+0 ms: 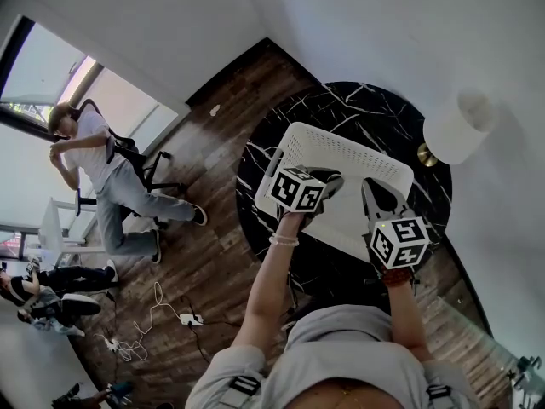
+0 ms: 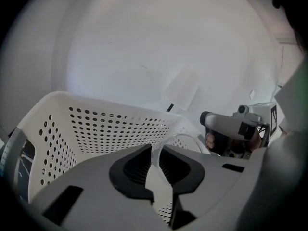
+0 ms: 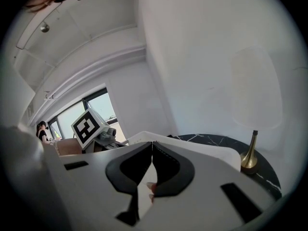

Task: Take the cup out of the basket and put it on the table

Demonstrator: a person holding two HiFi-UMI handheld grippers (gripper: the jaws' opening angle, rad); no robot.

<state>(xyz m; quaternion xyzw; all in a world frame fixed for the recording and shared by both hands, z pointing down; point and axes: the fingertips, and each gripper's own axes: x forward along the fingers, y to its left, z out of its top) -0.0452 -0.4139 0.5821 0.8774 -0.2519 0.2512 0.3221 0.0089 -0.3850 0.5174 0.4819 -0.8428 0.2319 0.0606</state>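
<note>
Below, black marble table (image 1: 366, 109), wooden floor (image 1: 213, 262)

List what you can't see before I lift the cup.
Left gripper view: the cup below its rim, covered by jaws of the left gripper.
Head view: the cup, hidden inside the basket behind that gripper.
Right gripper view: the basket's inside, blocked by the right gripper itself.
</note>
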